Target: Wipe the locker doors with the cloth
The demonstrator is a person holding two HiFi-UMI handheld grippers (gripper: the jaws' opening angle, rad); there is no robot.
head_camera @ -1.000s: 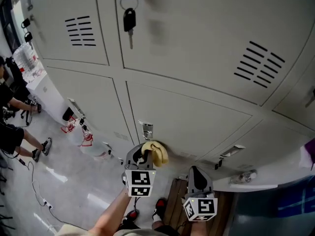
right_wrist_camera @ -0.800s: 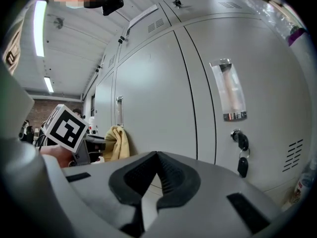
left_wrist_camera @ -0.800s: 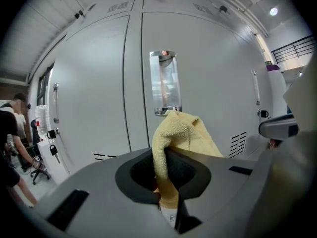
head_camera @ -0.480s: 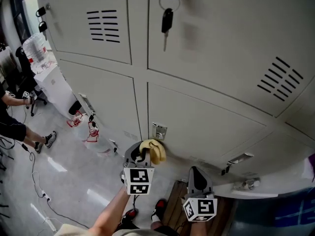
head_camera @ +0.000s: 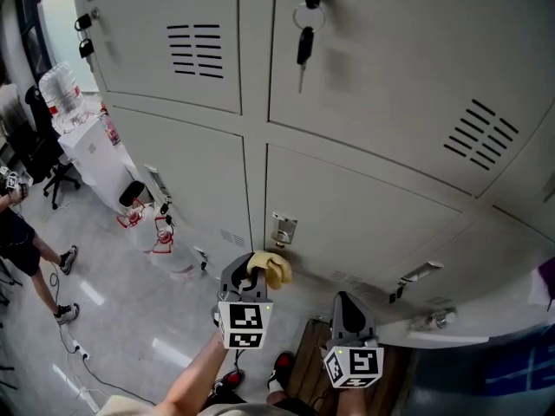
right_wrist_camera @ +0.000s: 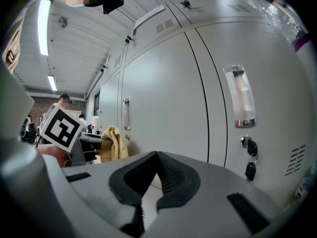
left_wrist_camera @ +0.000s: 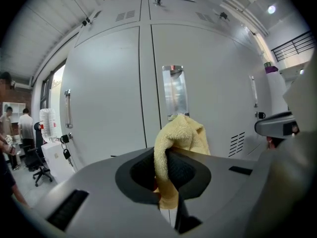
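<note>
Two tongs are held near the locker doors: left tongs clamped on the cloth, right tongs closed, empty.

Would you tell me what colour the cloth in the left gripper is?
It is a pale yellow terry cloth, clearest in the left gripper view.

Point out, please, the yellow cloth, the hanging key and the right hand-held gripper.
yellow cloth (head_camera: pixel 270 269), head view, middle of the bunched fabric.
hanging key (head_camera: pixel 303 46), head view, its black head.
right hand-held gripper (right_wrist_camera: pixel 157 158), right gripper view, between its closed fingertips.
</note>
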